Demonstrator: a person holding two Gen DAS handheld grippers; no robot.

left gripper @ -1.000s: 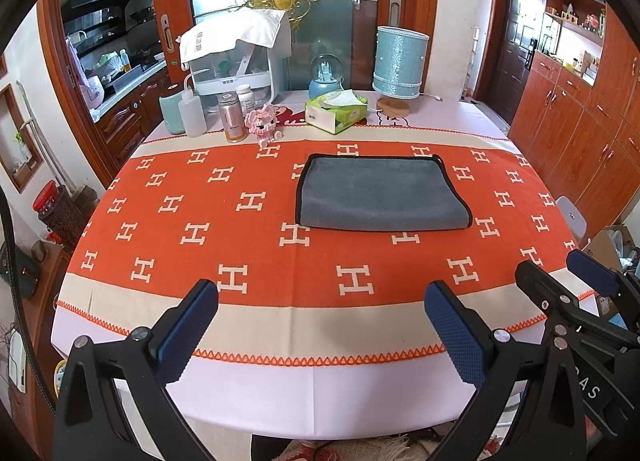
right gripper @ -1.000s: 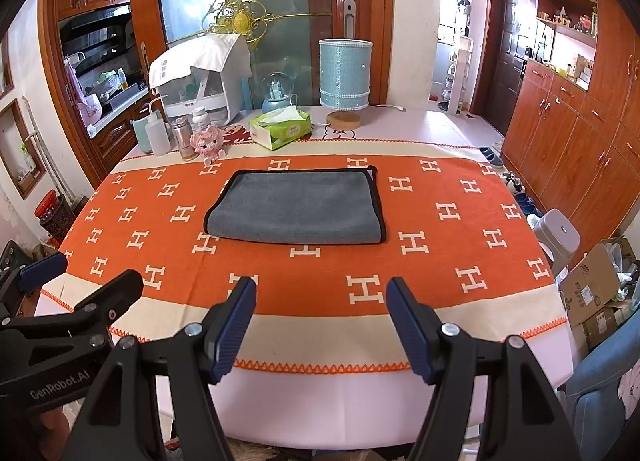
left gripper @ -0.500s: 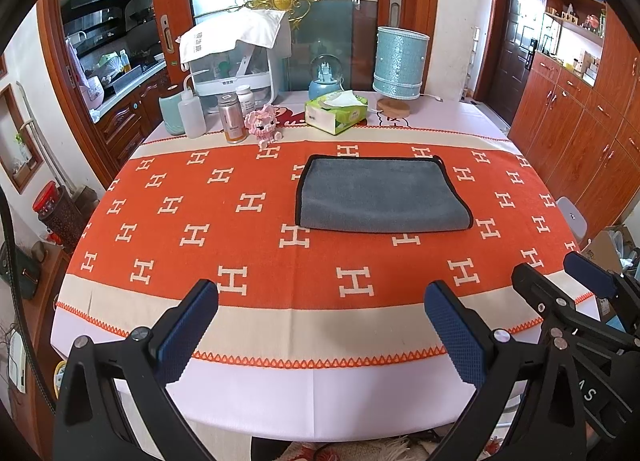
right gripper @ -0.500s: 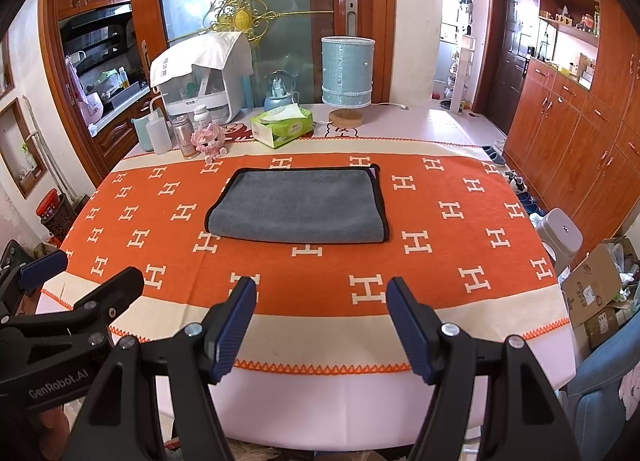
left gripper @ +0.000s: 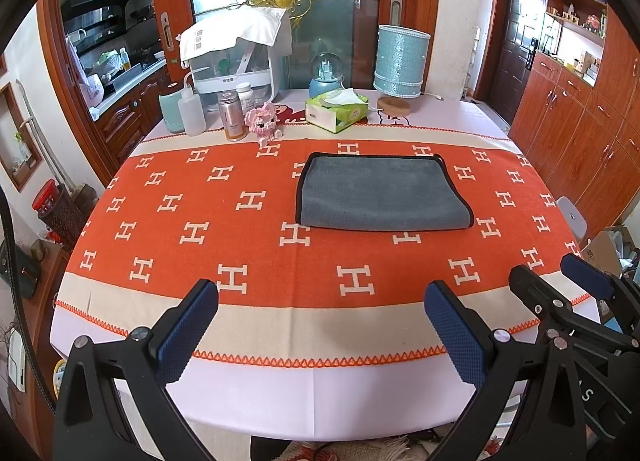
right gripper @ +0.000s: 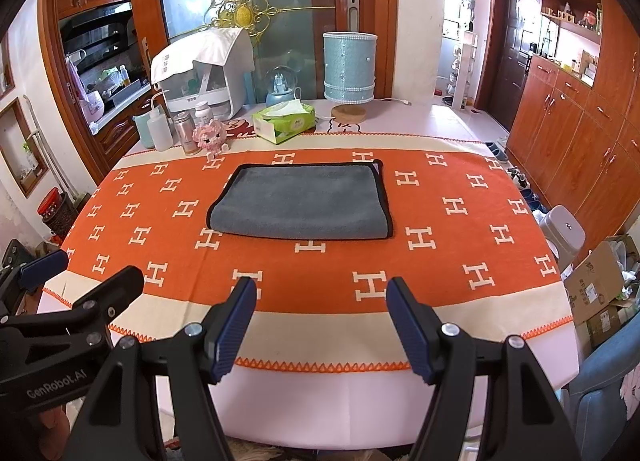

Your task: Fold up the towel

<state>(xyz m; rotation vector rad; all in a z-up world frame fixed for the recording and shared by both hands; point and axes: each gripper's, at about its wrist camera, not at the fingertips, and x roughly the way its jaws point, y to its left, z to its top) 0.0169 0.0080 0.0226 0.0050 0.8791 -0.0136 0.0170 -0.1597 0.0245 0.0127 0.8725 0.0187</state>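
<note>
Orange tablecloth [left gripper: 248,245] | folded grey towel [left gripper: 380,193] | left gripper [left gripper: 320,325], right gripper [right gripper: 322,321] fingers spread, empty

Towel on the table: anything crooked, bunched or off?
Mostly tidy. The grey towel lies flat, already folded, on the orange tablecloth. Only oddity: at its far right corner a bit of the lower layer pokes out past the top edge. Both grippers are open, clear of it.

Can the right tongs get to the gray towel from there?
Probably yes. The right tongs are open and empty, and only bare orange cloth lies between them and the gray towel.
</note>
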